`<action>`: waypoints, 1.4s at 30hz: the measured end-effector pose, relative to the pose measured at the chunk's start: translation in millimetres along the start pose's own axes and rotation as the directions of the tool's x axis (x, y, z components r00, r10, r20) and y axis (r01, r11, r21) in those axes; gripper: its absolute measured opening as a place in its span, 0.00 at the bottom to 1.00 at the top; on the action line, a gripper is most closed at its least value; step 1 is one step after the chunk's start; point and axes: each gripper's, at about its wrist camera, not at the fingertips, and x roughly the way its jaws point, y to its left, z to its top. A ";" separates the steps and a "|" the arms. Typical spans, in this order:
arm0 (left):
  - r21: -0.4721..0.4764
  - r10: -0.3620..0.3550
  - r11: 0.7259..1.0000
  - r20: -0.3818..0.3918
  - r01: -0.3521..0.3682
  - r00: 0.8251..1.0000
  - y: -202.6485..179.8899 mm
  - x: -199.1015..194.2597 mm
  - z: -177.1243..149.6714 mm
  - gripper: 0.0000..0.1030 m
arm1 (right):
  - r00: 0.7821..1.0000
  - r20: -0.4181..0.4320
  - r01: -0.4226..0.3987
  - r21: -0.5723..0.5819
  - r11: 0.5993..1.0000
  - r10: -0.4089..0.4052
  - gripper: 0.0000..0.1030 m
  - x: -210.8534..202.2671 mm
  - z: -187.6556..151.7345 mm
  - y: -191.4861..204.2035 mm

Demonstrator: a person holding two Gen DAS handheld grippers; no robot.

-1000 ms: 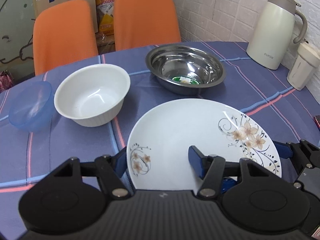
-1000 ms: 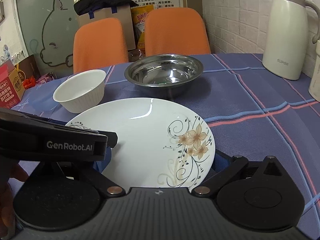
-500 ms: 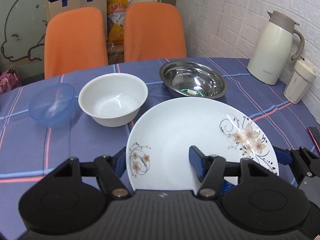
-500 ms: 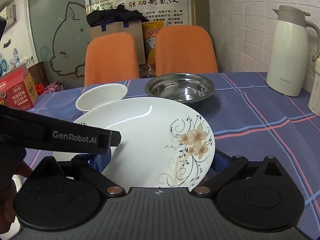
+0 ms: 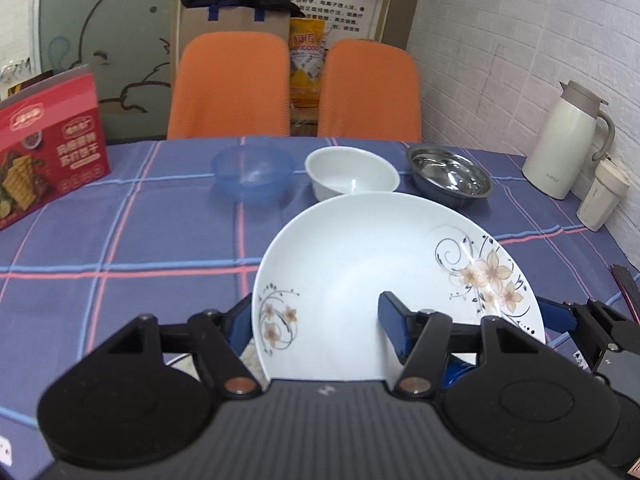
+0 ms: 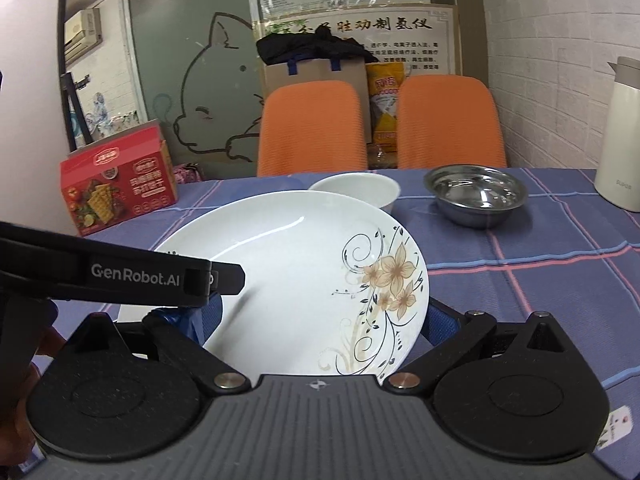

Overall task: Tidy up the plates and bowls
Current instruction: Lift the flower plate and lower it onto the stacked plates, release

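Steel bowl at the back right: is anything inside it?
The steel bowl looks empty in both views: only shiny metal and reflections show inside. In the left wrist view its near edge sits just behind the flowered plate, so the bowl's near inner wall is hidden.

Plaid tablecloth [image 5: 120,240], red cracker box [image 5: 48,148] on the left, cream thermos [image 5: 568,144] plus a small white canister [image 5: 602,196] by the brick wall, two orange chairs [image 6: 312,128] behind.

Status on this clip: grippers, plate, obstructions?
Left gripper and right gripper both clamped on floral plate. Plate airborne above table. White bowl ahead, path unobstructed.
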 end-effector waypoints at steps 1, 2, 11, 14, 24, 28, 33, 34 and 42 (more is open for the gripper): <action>-0.014 0.015 1.000 0.000 -0.015 1.000 8.2 -6.6 -6.7 0.59 | 1.000 -0.005 -0.015 -0.007 1.000 0.015 0.87 -0.7 -3.9 8.8; -0.027 0.032 0.999 0.000 -0.032 0.999 16.0 -12.4 -13.8 0.60 | 0.999 -0.012 -0.036 -0.011 0.999 0.036 0.87 -1.3 -7.8 16.6; -0.134 0.082 0.987 -0.031 -0.085 0.996 63.2 -29.5 -70.3 0.70 | 0.988 -0.117 -0.110 -0.071 0.991 0.102 0.88 2.2 -45.0 69.1; -0.132 0.072 0.989 -0.013 -0.073 0.997 65.7 -36.1 -76.5 0.70 | 0.988 -0.119 -0.105 -0.085 0.991 0.095 0.88 1.2 -51.3 72.8; -0.132 0.072 0.989 0.033 -0.067 0.997 76.2 -48.9 -76.1 0.92 | 0.982 -0.135 -0.145 -0.101 0.984 0.131 0.86 1.1 -54.5 70.7; -0.100 0.056 0.994 0.081 -0.048 0.995 72.4 -64.4 -71.1 0.93 | 0.982 -0.140 -0.141 -0.088 0.986 0.127 0.87 1.4 -55.2 68.4; -0.031 0.088 0.996 0.136 -0.084 0.987 57.6 -70.6 -63.9 0.95 | 0.981 -0.140 -0.144 -0.063 0.988 0.134 0.86 -0.7 -55.9 63.1; -0.019 0.087 0.996 0.138 -0.085 0.987 54.2 -69.3 -63.2 0.95 | 0.982 -0.138 -0.141 -0.059 0.988 0.132 0.87 -1.6 -55.2 61.1; -0.001 0.079 0.997 0.097 -0.079 0.992 35.9 -46.1 -55.9 0.96 | 0.986 -0.127 -0.102 0.058 0.993 0.109 0.87 -8.4 -47.9 23.9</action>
